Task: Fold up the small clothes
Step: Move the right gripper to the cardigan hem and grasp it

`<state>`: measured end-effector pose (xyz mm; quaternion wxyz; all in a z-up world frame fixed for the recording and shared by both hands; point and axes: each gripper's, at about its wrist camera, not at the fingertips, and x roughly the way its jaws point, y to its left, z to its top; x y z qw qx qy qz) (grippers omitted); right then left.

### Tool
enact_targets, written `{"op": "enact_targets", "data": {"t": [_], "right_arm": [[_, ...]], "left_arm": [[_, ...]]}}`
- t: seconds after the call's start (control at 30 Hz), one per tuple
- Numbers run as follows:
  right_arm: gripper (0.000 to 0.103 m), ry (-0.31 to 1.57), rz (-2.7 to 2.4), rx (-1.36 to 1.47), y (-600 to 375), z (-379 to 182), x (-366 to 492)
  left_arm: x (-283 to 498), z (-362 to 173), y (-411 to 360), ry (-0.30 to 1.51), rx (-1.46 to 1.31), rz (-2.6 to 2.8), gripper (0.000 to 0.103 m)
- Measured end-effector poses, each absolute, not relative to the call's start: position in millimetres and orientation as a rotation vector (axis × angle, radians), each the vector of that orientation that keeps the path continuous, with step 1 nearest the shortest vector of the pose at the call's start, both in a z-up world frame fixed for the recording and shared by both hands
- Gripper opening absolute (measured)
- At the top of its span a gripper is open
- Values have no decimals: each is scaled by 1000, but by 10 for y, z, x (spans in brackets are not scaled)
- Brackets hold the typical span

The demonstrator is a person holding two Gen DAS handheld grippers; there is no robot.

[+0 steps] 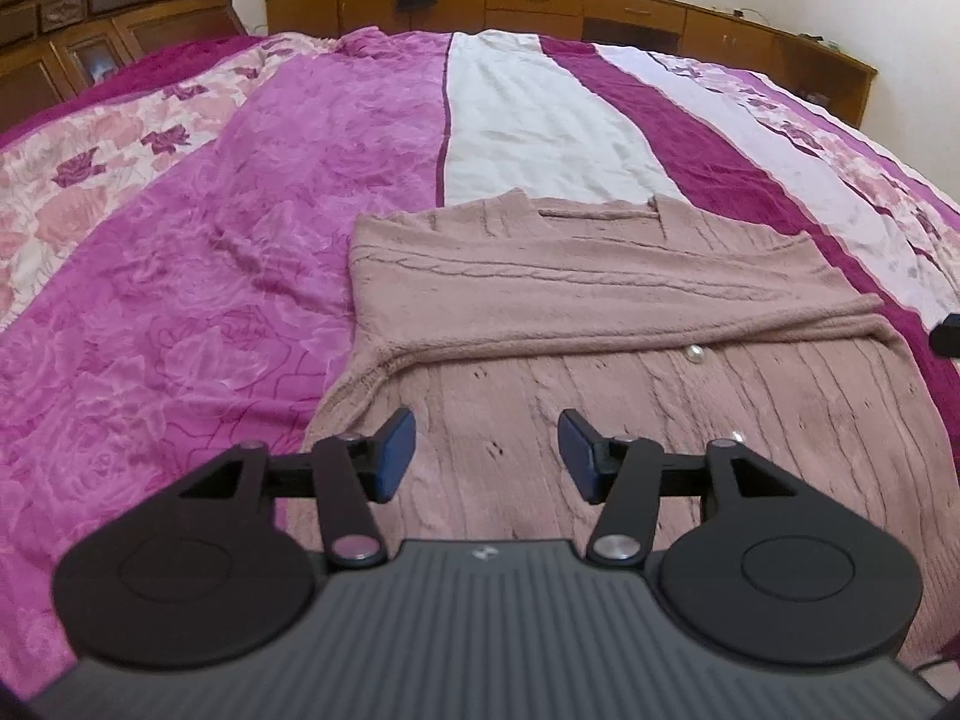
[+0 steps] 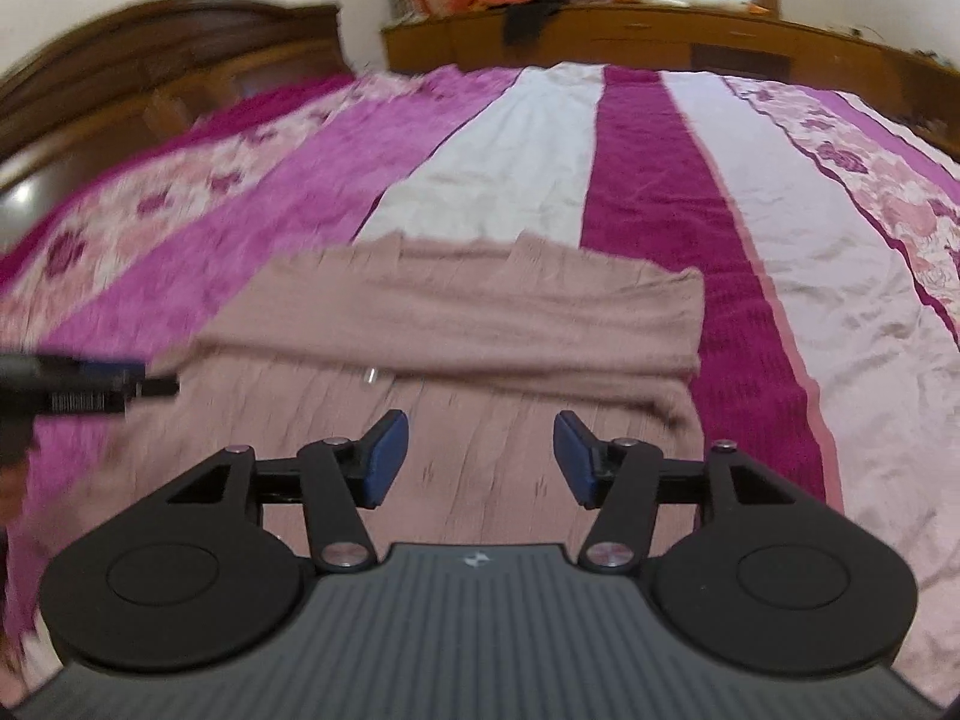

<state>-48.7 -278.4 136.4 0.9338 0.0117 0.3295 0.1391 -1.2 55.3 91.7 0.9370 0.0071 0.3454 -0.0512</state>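
A dusty-pink knit cardigan [image 1: 600,312] lies flat on the bed, both sleeves folded across its chest, a pearl button [image 1: 695,354] showing below them. My left gripper [image 1: 486,456] is open and empty, hovering over the cardigan's lower left part. In the right wrist view the same cardigan [image 2: 480,312] lies ahead, blurred. My right gripper [image 2: 480,459] is open and empty over its lower right part. The left gripper shows at the left edge of the right wrist view [image 2: 90,387]; the right gripper's tip shows at the right edge of the left wrist view [image 1: 948,333].
The bed is covered by a striped magenta, white and floral spread [image 1: 240,210]. A dark wooden headboard [image 1: 90,18] stands at the far left. A low wooden cabinet [image 1: 540,6] with books, clothes and a plush toy runs along the far wall.
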Motion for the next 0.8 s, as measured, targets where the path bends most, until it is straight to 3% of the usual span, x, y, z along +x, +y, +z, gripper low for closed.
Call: {"op": "enact_targets", "data": {"t": [0.13, 0.27, 0.8], "right_arm": [[63, 704, 309, -73, -2652, 1232, -718], [75, 720, 352, -152, -2505, 1076, -928], [76, 812, 519, -276, -2155, 731, -1328]], "left_arm": [[-154, 925, 529, 711, 34, -115, 55], [-302, 895, 501, 724, 51, -131, 55], [-695, 682, 399, 779, 95, -160, 56]]}}
